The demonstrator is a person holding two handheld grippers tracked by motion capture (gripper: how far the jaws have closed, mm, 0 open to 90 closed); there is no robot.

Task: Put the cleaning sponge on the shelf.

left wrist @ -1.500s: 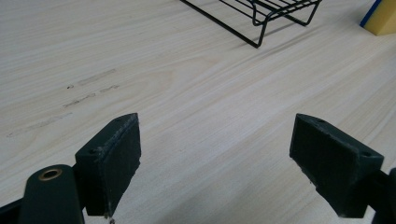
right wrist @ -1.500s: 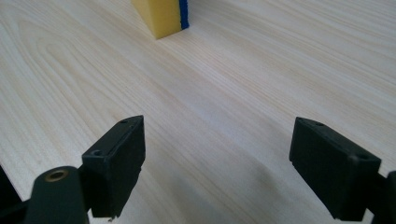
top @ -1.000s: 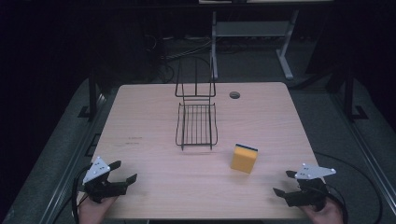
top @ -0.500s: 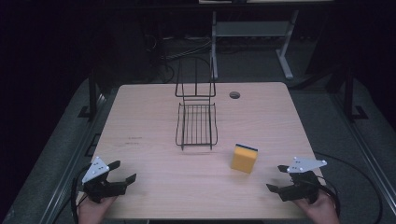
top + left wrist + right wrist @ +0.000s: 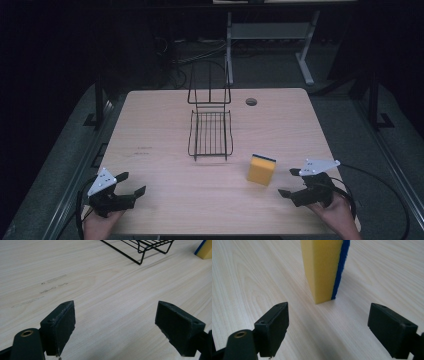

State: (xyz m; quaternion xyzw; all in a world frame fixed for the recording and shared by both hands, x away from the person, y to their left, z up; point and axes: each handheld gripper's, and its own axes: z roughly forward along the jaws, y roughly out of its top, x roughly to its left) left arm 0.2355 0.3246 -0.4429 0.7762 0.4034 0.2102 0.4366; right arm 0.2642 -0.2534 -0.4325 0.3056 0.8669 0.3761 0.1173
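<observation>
- Compared with the frame a second earlier, the right gripper (image 5: 290,183) had moved inward along the near edge of the table (image 5: 160,115), towards the sponge (image 5: 261,169); its grey plate had lain near the table's right edge and now lay just right of the sponge.
- The left gripper (image 5: 132,183), the sponge and the wire rack (image 5: 210,134) had kept their places across the three high-view frames.
- The wire rack stood at the table's middle, its flat tray towards the person and its arched back upright at the far side; nothing lay in it.
- The sponge stood on edge, near the rack's front right corner but apart from it, on bare tabletop.
- In the right gripper view the sponge (image 5: 324,268) rose upright, long axis vertical, narrow yellow face towards the camera, blue scouring layer on its right side.
- The right gripper (image 5: 328,327) was released, jaws spread wide; the sponge stood ahead of the tips, not touched by either.
- The left gripper (image 5: 116,326) was likewise released over bare wood, with the rack's (image 5: 140,248) corner and the sponge (image 5: 205,250) farther off.
</observation>
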